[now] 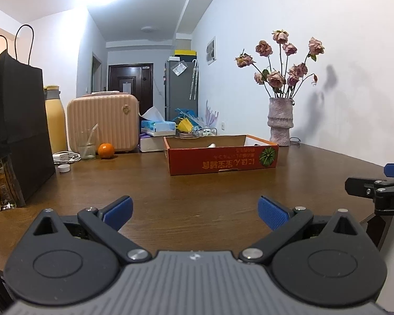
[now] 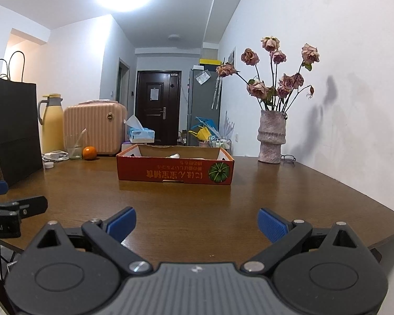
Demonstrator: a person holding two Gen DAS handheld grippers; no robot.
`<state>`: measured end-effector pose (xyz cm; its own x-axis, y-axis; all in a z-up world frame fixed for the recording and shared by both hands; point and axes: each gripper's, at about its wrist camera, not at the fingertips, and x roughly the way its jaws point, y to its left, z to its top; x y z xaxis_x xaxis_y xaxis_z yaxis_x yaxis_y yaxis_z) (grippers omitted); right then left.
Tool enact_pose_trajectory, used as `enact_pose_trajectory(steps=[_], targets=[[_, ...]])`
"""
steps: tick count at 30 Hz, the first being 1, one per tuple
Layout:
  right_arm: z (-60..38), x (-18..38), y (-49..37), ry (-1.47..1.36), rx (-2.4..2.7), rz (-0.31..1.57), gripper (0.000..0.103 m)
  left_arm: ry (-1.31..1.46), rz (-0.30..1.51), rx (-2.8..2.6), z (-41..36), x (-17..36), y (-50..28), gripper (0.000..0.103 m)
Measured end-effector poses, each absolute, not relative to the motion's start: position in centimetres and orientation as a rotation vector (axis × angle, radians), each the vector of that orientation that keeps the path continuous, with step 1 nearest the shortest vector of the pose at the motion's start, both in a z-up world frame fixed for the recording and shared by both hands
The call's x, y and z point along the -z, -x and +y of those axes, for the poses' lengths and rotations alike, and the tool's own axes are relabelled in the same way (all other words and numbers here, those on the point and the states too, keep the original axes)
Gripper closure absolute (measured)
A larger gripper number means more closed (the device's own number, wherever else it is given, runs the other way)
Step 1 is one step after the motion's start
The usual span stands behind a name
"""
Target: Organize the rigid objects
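Note:
A shallow red cardboard box point(image 1: 220, 157) stands on the brown table point(image 1: 170, 191), also in the right wrist view point(image 2: 174, 169). A white object point(image 1: 211, 145) pokes up inside it, also seen from the right point(image 2: 174, 155). My left gripper point(image 1: 195, 211) is open and empty, low over the table's near edge, well short of the box. My right gripper point(image 2: 197, 223) is open and empty, beside the left one. The right gripper's fingers show at the left view's right edge point(image 1: 367, 185); the left gripper's fingers show at the right view's left edge point(image 2: 18, 207).
An orange point(image 1: 105, 150), a glass with a straw point(image 1: 86, 144), a white bottle cap point(image 1: 63, 168), a charger point(image 1: 65, 156), a black paper bag point(image 1: 15, 131), a yellow jug point(image 1: 55, 126), a pink case point(image 1: 102, 123) and tissue boxes point(image 1: 157, 128) stand at the left back. A vase of dried roses point(image 1: 280, 122) is at the right back.

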<state>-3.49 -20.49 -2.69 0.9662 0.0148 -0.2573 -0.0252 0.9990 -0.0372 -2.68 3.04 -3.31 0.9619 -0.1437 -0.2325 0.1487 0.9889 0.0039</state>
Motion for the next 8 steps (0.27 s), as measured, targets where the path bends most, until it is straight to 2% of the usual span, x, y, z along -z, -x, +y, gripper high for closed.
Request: enact_pose_trajectory(steps=[8], targets=[[-20.55,2.71,3.43,0.04,-0.019,0.263,0.004,-0.024,0.217,0.148,2.9,3.26,2.9,0.0]])
